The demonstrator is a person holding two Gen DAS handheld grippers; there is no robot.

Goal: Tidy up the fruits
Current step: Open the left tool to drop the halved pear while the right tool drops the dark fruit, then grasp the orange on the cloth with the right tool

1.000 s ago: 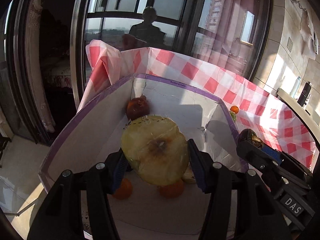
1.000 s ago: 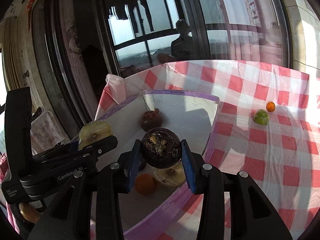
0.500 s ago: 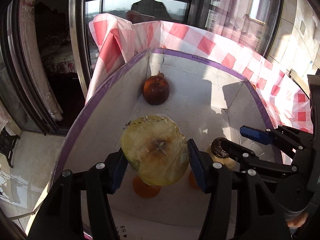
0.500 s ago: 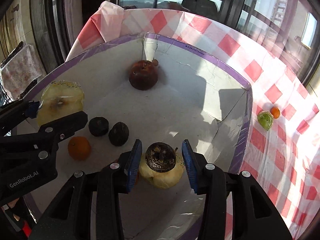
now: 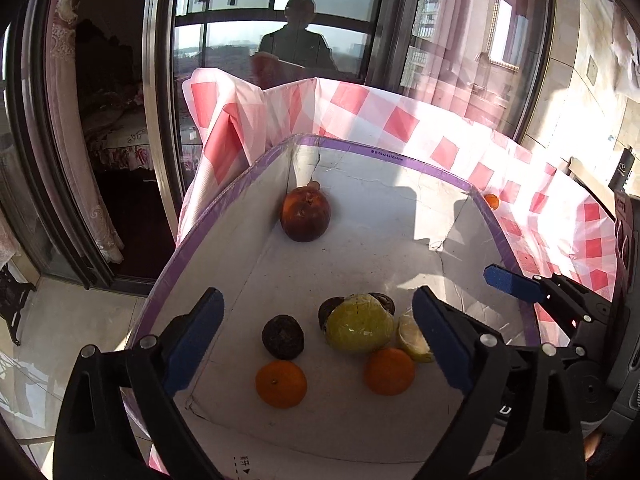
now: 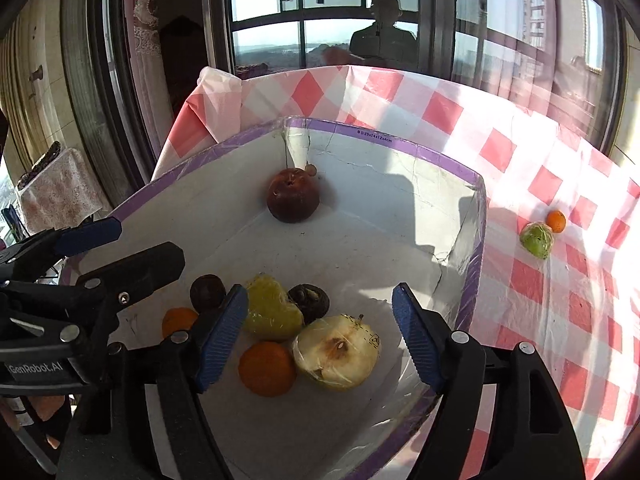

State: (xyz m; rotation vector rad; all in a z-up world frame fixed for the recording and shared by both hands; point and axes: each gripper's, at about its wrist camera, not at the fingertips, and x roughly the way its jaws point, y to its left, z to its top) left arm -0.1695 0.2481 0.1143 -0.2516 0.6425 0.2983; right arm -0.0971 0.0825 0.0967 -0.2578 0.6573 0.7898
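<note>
A white box with a purple rim [image 5: 380, 153] [image 6: 400, 145] holds the fruit. In it lie a red apple [image 5: 305, 214] [image 6: 293, 196], two oranges [image 5: 281, 383] [image 5: 389, 370], dark round fruits [image 5: 283, 337] [image 6: 310, 298], a wrapped yellow-green apple half [image 5: 359, 328] [image 6: 272, 312] and a second wrapped half [image 6: 336, 354], cut side up. My left gripper [image 5: 316, 334] hovers over them, jaws opening, nothing pressed between the pads. My right gripper [image 6: 318, 336] hangs beside it, jaws also opening, gripping nothing. One right finger [image 5: 508, 283] shows in the left wrist view.
The box stands on a red-and-white checked tablecloth [image 6: 520, 152]. To its right on the cloth lie a green fruit [image 6: 537, 239] and a small orange [image 6: 556, 221] [image 5: 491, 201]. Dark windows rise behind the table, and the floor drops away on the left.
The left gripper let go of the wrapped apple half, which now lies in the box. The right gripper let go of the dark round fruit, also in the box. Both jaws spread wide.
</note>
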